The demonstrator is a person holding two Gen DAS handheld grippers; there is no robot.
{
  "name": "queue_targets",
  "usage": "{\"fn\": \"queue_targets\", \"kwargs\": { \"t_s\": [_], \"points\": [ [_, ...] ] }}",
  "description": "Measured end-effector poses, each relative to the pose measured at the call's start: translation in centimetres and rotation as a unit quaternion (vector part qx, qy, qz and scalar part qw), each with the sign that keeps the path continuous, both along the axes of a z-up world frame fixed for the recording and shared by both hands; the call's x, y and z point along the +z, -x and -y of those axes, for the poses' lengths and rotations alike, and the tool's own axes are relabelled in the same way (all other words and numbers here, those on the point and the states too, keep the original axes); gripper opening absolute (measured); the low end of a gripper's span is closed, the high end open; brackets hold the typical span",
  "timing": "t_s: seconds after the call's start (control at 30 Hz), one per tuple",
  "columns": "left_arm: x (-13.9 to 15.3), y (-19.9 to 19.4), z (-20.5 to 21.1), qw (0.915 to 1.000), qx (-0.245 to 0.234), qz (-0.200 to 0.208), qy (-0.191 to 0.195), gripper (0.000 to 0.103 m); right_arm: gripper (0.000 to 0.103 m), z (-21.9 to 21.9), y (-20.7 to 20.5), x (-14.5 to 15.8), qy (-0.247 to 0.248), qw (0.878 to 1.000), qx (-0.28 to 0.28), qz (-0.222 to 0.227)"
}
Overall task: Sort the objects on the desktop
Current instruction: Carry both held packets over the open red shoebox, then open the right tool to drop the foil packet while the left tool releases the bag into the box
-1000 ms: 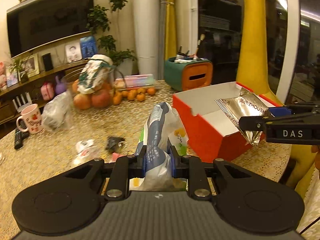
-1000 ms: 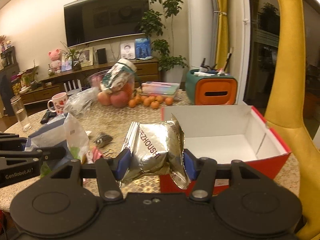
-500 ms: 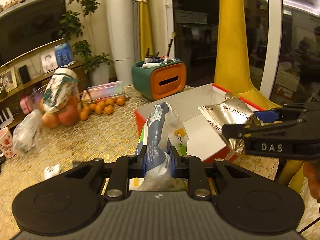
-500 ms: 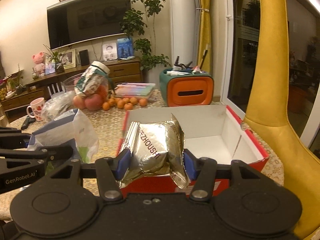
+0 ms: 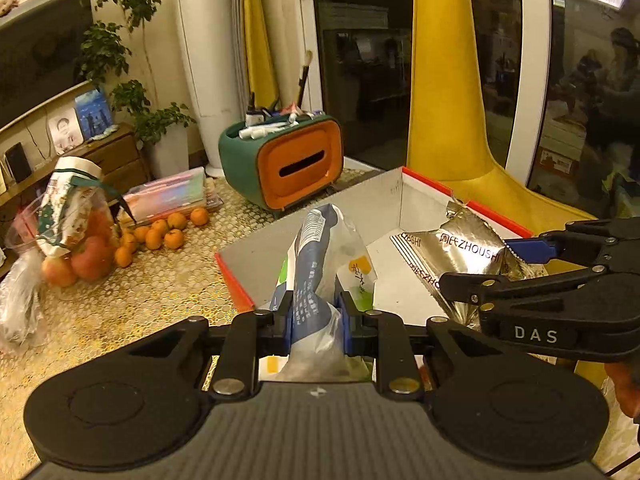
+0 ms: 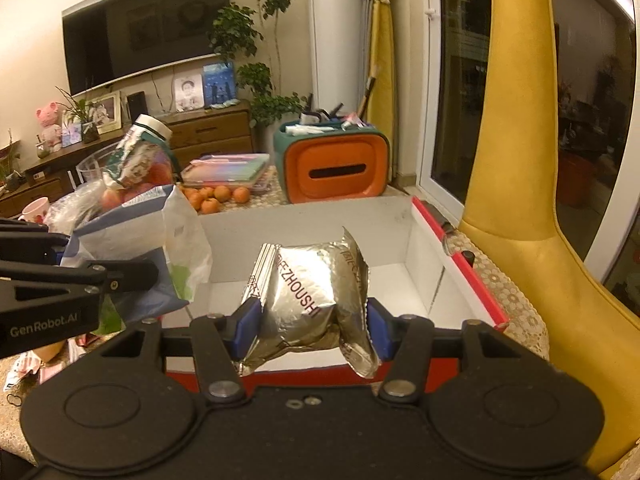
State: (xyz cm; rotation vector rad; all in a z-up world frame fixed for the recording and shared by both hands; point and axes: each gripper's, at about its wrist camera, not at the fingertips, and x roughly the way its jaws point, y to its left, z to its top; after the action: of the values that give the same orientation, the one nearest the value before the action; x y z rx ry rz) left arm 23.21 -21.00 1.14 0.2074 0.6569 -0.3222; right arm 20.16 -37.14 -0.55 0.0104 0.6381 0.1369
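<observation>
Warm-lit bench [image 5: 160, 292] scene: nearest, the left gripper [image 5: 316, 320] clamps a blue-and-white plastic bag [image 5: 320, 264], the right gripper [image 6: 308, 324] a silver foil packet [image 6: 312, 292], both over the red box [image 6: 456, 264]. Best lowered inside before letting go. Beyond sit oranges [image 5: 168, 232] and a tissue holder [image 5: 288, 164].

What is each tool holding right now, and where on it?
Left tool pinches the blue-and-clear plastic bag at its bunched lower end. Right tool clamps the silver foil packet across its lower sides.
</observation>
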Motion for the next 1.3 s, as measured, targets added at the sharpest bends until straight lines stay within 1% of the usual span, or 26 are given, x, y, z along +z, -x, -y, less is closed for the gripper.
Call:
{"fn": "queue_targets", "kwargs": {
  "t_s": [0.1, 0.2, 0.3, 0.47, 0.67, 0.77, 0.9, 1.03, 1.3],
  "points": [
    [-0.5, -1.5, 0.8, 0.9997, -0.013, -0.015, -0.014, 0.020, 0.055, 0.5, -1.2, -0.2, 0.005, 1.000, 0.002, -0.013],
    [-0.8, -2.7, 1.6, 0.9989, -0.023, -0.018, -0.036, 0.020, 0.055, 0.8, -2.5, -0.6, 0.008, 0.999, 0.003, -0.031],
    [-1.5, -3.8, 2.5, 0.9975, -0.031, -0.021, -0.059, 0.020, 0.055, 0.9, -3.4, -1.1, 0.015, 0.999, 0.007, -0.038],
    [-2.8, -5.5, 3.9, 0.9947, -0.046, -0.032, -0.086, 0.020, 0.055, 1.3, -5.1, -2.3, 0.034, 0.998, 0.011, -0.057],
    [-4.2, -7.5, 5.2, 0.9924, -0.062, -0.063, -0.086, 0.020, 0.055, 2.2, -7.2, -4.3, 0.063, 0.995, 0.008, -0.077],
    [-5.2, -8.4, 5.6, 0.9906, -0.066, -0.085, -0.085, 0.020, 0.055, 2.3, -8.0, -4.9, 0.065, 0.993, 0.021, -0.096],
    [-6.2, -9.0, 5.8, 0.9889, -0.068, -0.101, -0.085, 0.020, 0.055, 2.0, -8.9, -5.7, 0.069, 0.989, 0.036, -0.124],
    [-6.9, -9.7, 5.9, 0.9875, -0.069, -0.120, -0.076, 0.020, 0.055, 1.8, -9.6, -6.2, 0.070, 0.986, 0.047, -0.146],
    [-7.4, -10.2, 6.1, 0.9853, -0.077, -0.138, -0.066, 0.020, 0.056, 1.8, -10.9, -7.3, 0.078, 0.978, 0.047, -0.188]
  ]
}}
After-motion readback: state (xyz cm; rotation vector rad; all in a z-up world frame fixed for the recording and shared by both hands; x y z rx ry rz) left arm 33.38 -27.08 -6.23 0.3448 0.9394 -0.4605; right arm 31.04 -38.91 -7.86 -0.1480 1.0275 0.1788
